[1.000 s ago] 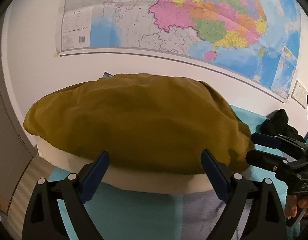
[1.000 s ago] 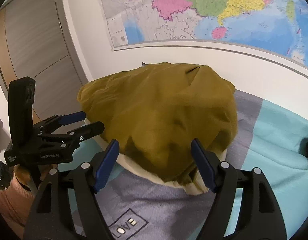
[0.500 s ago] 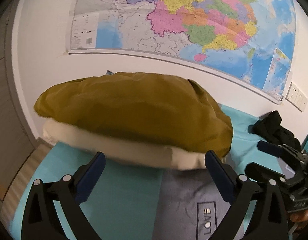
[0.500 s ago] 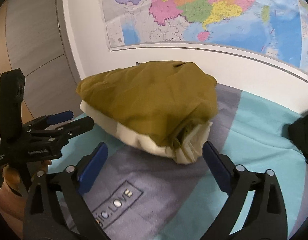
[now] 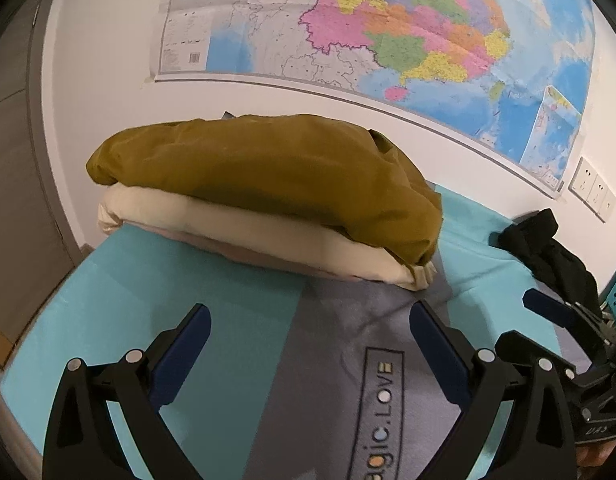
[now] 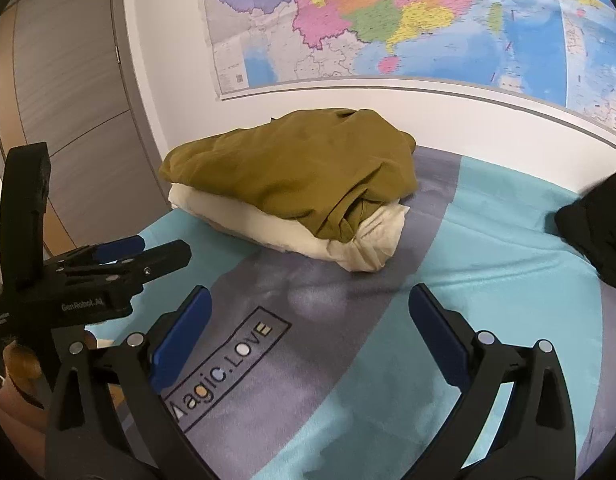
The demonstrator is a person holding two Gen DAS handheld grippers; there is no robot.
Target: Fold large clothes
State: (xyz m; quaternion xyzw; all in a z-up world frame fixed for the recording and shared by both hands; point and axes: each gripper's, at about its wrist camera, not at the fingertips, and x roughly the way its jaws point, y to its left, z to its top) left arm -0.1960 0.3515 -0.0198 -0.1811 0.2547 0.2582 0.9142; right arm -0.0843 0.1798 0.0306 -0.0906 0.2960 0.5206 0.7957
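Note:
A folded olive-brown garment [image 5: 268, 172] lies on top of a folded cream garment [image 5: 236, 224] at the far end of the bed, against the wall; the stack also shows in the right wrist view [image 6: 296, 168], cream layer [image 6: 348, 240] below. My left gripper [image 5: 308, 332] is open and empty, a short way back from the stack above the bedcover. My right gripper [image 6: 308, 320] is open and empty, also back from the stack. A black garment [image 5: 548, 248] lies unfolded at the right, seen in the right wrist view [image 6: 596, 224] too.
The bed has a teal and grey cover [image 5: 236, 320] with a "Magic.LOVE" label [image 6: 228, 368]. A large map [image 5: 388, 32] hangs on the white wall. A grey door [image 6: 68, 100] stands at the left. Wall sockets [image 5: 592, 192] are at the right.
Both grippers have pulled back from the stack of folded garments, which now looks smaller and farther away. More of the bedcover shows in front of them.

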